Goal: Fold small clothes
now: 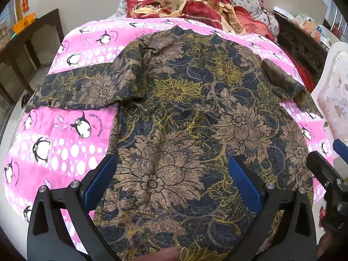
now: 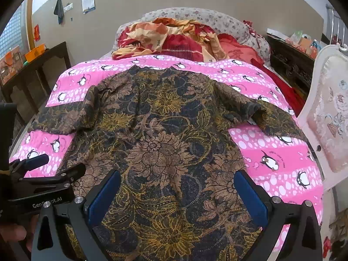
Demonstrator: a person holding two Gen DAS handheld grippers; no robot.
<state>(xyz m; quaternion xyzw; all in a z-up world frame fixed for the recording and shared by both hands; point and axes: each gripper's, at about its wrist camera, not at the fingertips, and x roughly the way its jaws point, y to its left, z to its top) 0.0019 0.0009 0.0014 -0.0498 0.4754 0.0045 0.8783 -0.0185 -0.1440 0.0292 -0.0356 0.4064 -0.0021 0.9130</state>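
A small short-sleeved shirt in a dark blue, brown and yellow flower print lies flat, back up, on a pink penguin blanket. Its collar points away from me and both sleeves are spread out to the sides. My left gripper hangs open over the shirt's lower left part, with nothing between its blue pads. My right gripper is open over the lower right part of the shirt, also holding nothing. Each gripper shows at the edge of the other's view: left gripper, right gripper.
A heap of red and orange bedding and a flowered pillow lie at the far end of the bed. Dark wooden furniture stands on the left, a dark carved cabinet and a white upholstered chair on the right.
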